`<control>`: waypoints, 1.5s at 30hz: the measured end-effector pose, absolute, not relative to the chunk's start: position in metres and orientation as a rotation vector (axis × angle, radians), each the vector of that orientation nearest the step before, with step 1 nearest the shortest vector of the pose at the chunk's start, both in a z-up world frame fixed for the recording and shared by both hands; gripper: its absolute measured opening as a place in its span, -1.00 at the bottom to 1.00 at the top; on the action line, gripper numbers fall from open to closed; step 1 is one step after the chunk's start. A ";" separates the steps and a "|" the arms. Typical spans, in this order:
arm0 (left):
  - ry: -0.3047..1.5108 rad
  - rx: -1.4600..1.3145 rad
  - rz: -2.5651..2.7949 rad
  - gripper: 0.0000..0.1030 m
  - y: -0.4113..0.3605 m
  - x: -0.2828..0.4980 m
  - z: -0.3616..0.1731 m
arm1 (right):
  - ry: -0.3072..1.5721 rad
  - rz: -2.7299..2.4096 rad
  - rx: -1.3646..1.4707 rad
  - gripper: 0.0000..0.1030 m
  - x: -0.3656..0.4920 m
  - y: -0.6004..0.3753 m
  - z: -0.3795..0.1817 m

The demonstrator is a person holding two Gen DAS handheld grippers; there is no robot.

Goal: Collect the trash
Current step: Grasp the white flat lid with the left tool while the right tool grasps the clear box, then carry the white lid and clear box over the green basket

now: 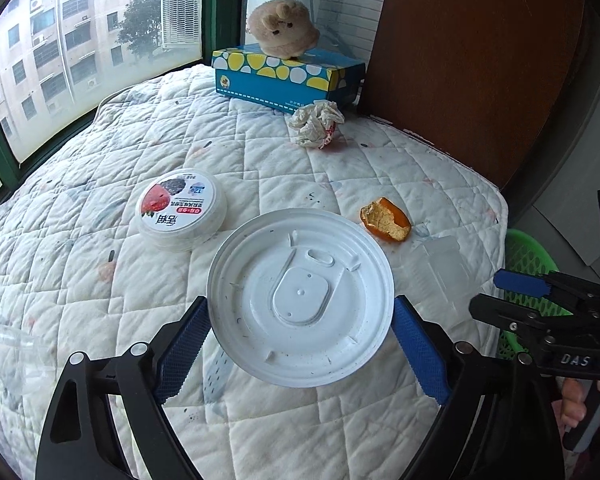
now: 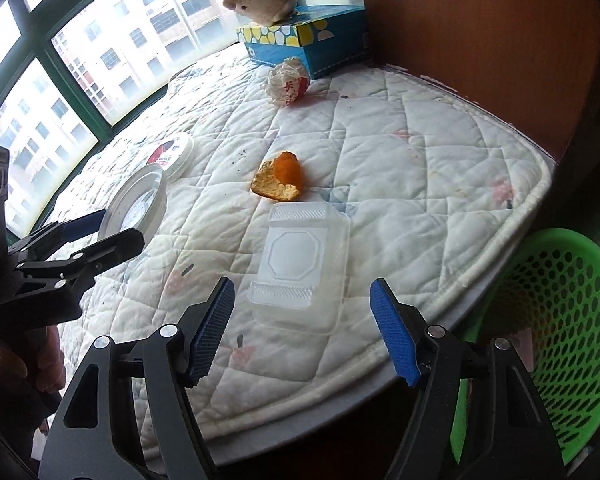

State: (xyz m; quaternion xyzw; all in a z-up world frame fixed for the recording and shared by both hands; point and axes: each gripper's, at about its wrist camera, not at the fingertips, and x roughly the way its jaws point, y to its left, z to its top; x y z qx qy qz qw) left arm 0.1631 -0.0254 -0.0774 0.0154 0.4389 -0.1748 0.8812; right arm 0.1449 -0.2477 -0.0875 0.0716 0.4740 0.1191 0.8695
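A round white plastic lid (image 1: pixel 300 292) sits between the blue pads of my left gripper (image 1: pixel 300 302), which is shut on its rim. In the right wrist view the lid (image 2: pixel 134 204) hangs tilted above the table in the left gripper (image 2: pixel 120 228). My right gripper (image 2: pixel 302 288) stands open over a clear plastic container (image 2: pixel 300 264) lying on the quilt, pads apart from its sides. An orange peel (image 2: pixel 278 180) lies just beyond it. A crumpled wrapper (image 1: pixel 316 124) rests near the back. The right gripper (image 1: pixel 486 294) shows at the right edge of the left wrist view.
A green mesh basket (image 2: pixel 560 300) stands below the table's right edge. A round labelled tub (image 1: pixel 180 208) lies left of the lid. A blue tissue box (image 1: pixel 276 76) with a plush toy (image 1: pixel 282 28) sits at the back, by the window. A brown board rises behind right.
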 end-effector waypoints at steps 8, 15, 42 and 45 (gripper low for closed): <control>0.909 0.018 -0.356 0.69 -0.009 0.156 -0.074 | 1.036 0.218 0.131 0.18 0.171 -0.230 -0.105; 0.911 0.011 -0.361 0.69 -0.009 0.154 -0.074 | 1.039 0.171 0.062 0.06 0.179 -0.221 -0.111; 0.875 0.052 -0.465 0.69 -0.075 0.123 -0.052 | 0.950 0.112 0.133 0.05 0.109 -0.296 -0.078; 0.871 0.063 -0.497 0.69 -0.094 0.117 -0.049 | 0.951 0.076 0.145 0.05 0.097 -0.318 -0.079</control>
